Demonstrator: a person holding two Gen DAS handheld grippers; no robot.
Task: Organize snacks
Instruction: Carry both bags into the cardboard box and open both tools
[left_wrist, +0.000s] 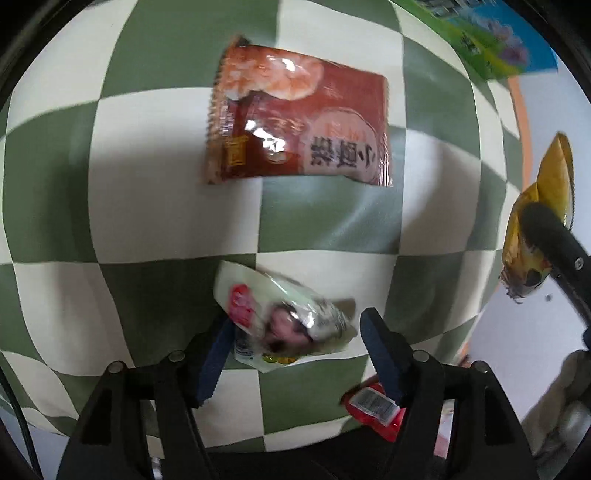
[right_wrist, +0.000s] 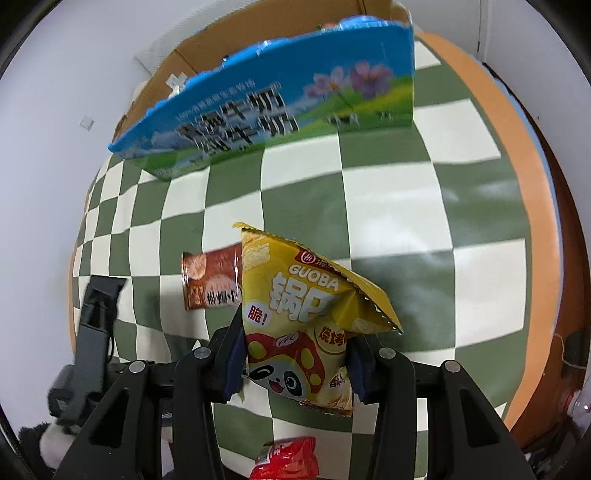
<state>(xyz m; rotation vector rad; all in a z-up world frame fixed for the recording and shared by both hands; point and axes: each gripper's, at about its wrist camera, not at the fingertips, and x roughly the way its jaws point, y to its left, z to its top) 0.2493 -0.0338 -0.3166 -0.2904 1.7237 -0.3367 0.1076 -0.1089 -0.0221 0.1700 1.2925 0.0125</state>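
Observation:
My right gripper (right_wrist: 295, 354) is shut on a yellow GUOBA snack bag (right_wrist: 295, 317) and holds it above the checkered cloth; the bag and the right gripper's finger also show at the right edge of the left wrist view (left_wrist: 535, 236). My left gripper (left_wrist: 295, 350) is open, its fingers on either side of a small white and red snack packet (left_wrist: 280, 317) that lies on the cloth. A brown-red snack packet (left_wrist: 299, 122) lies flat further ahead; it shows in the right wrist view (right_wrist: 210, 280) too. A blue and green open carton (right_wrist: 273, 107) stands at the back.
A green and white checkered cloth (left_wrist: 147, 206) covers the round, orange-edged table (right_wrist: 532, 155). A red packet (left_wrist: 373, 406) lies near my left gripper's right finger and shows below the yellow bag (right_wrist: 288, 458). The left gripper's body (right_wrist: 92, 332) is at the left.

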